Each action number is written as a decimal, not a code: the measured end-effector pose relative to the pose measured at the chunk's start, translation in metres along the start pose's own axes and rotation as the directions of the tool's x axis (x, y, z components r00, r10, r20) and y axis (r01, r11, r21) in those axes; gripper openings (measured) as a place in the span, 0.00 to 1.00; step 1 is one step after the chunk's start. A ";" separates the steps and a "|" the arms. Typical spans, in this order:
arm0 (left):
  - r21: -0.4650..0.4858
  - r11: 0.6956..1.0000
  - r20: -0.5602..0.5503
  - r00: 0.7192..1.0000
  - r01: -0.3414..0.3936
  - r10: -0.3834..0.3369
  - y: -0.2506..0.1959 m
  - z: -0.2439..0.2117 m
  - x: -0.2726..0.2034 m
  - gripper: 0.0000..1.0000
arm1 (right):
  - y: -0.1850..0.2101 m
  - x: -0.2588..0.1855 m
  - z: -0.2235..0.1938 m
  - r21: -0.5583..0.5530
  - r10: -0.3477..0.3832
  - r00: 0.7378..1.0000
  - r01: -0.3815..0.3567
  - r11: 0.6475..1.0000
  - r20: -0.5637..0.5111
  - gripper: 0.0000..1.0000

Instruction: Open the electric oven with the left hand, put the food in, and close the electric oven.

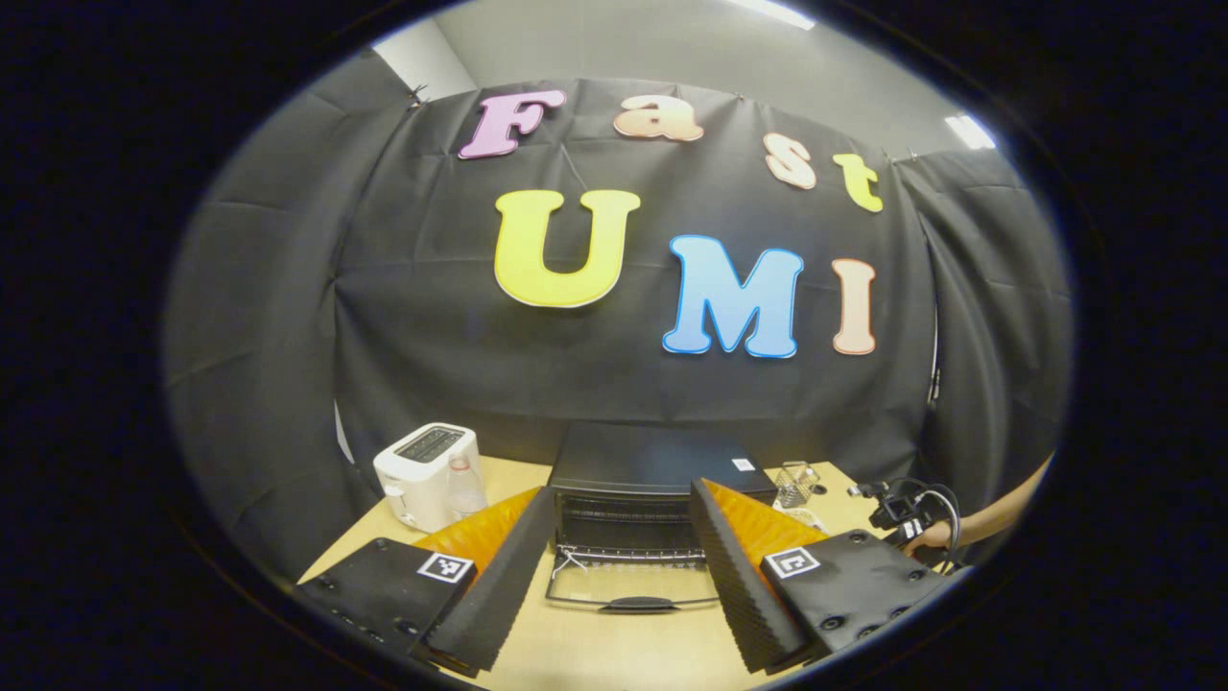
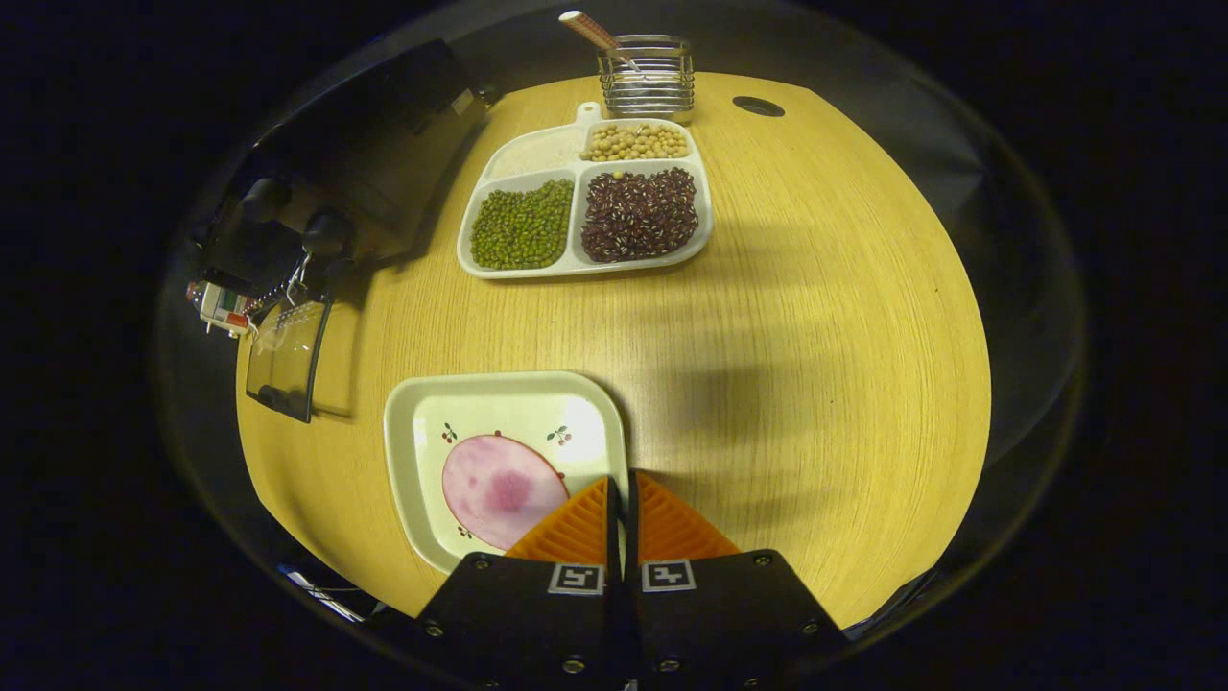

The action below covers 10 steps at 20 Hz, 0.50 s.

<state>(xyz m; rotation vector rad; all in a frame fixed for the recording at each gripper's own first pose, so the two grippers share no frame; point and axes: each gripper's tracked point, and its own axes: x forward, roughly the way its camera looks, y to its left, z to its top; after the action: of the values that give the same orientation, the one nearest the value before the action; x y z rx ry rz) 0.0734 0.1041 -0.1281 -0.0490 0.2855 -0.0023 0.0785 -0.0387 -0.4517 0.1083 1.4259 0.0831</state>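
In the left gripper view the black electric oven (image 1: 652, 459) stands straight ahead, its glass door (image 1: 633, 581) folded down flat onto the table. My left gripper (image 1: 622, 489) is open, one finger to each side of the oven mouth, touching nothing. In the right gripper view a square cream plate (image 2: 499, 422) carries a pink slice of ham (image 2: 499, 489). My right gripper (image 2: 620, 485) is shut on the plate's right rim. The oven (image 2: 384, 134) and its lowered door (image 2: 286, 360) lie at the upper left of that view. My right gripper (image 1: 902, 513), held by a hand, shows far right.
A white toaster (image 1: 429, 472) stands left of the oven. Beyond the plate sits a divided white tray (image 2: 576, 171) of beans and grains, with a wire holder (image 2: 645, 75) behind it. Bare wooden tabletop (image 2: 815, 336) stretches to the right.
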 end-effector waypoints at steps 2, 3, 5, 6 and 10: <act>0.001 1.000 0.001 1.000 -0.007 0.007 0.004 0.001 -0.002 0.98 | -0.002 -0.001 -0.001 0.026 0.008 1.000 -0.009 1.000 0.015 0.00; 0.001 1.000 0.000 1.000 -0.009 0.009 0.005 0.002 -0.002 0.98 | -0.001 0.000 -0.003 0.037 0.016 1.000 -0.017 0.999 0.019 0.00; 0.000 1.000 -0.004 1.000 -0.010 0.010 0.006 0.001 -0.002 0.98 | -0.002 -0.004 -0.006 0.068 0.055 0.998 -0.057 0.996 0.034 0.00; 0.000 1.000 -0.004 1.000 -0.012 0.012 0.007 0.001 -0.002 0.98 | -0.001 -0.008 -0.004 0.093 0.077 0.996 -0.081 0.992 0.050 0.00; -0.001 1.000 -0.002 1.000 -0.004 0.004 0.003 0.003 -0.001 0.92 | 0.006 -0.017 -0.005 0.184 0.186 0.977 -0.203 0.962 0.103 0.00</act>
<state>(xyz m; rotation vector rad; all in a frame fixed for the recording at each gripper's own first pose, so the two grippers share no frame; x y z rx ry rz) 0.0732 0.1074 -0.1256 -0.0496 0.2874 0.0021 0.0709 -0.0343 -0.4348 0.4093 1.3327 0.1000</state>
